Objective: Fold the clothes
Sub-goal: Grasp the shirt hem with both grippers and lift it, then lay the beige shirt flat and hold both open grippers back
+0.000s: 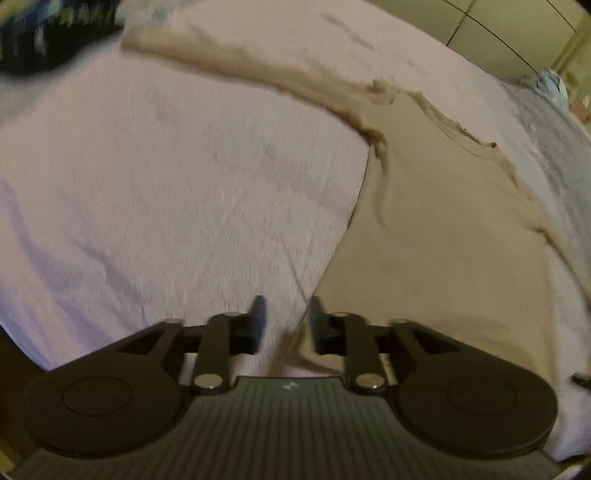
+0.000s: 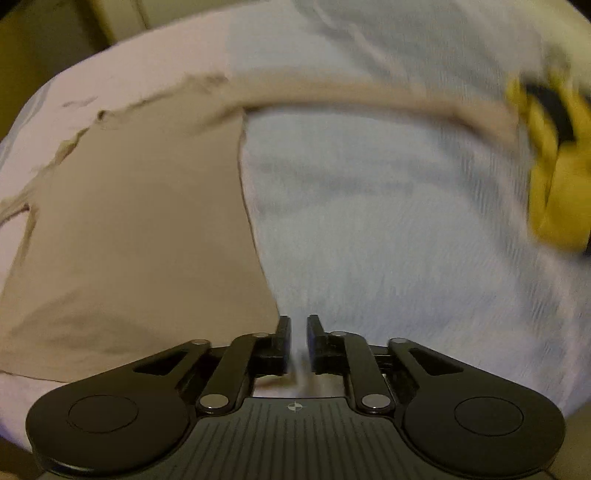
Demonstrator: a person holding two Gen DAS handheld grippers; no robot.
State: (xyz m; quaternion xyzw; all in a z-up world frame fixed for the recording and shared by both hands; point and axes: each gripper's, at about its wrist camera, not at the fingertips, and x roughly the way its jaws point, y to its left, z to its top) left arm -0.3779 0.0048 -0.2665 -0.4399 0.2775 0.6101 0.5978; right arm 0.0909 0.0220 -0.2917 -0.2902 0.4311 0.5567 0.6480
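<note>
While a tan shirt (image 1: 443,229) lies flat on the pale sheet (image 1: 166,184), its long sleeve (image 1: 240,62) stretches across the bed to the far left in the left view. Left gripper (image 1: 286,321) hangs low by the shirt's near edge, fingers (image 1: 258,317) apart with a clear gap; a fold of tan cloth sits in that gap, not clamped. Right gripper (image 2: 298,341) is by the shirt's (image 2: 140,221) near right corner, fingers (image 2: 282,343) narrowly parted over sheet (image 2: 388,240), nothing visibly pinched. Sleeve (image 2: 351,92) runs right toward a blurred yellow-and-black object (image 2: 557,166). Dark blurred item (image 1: 44,33) sits top left in the left view. Both views motion-blurred.
</note>
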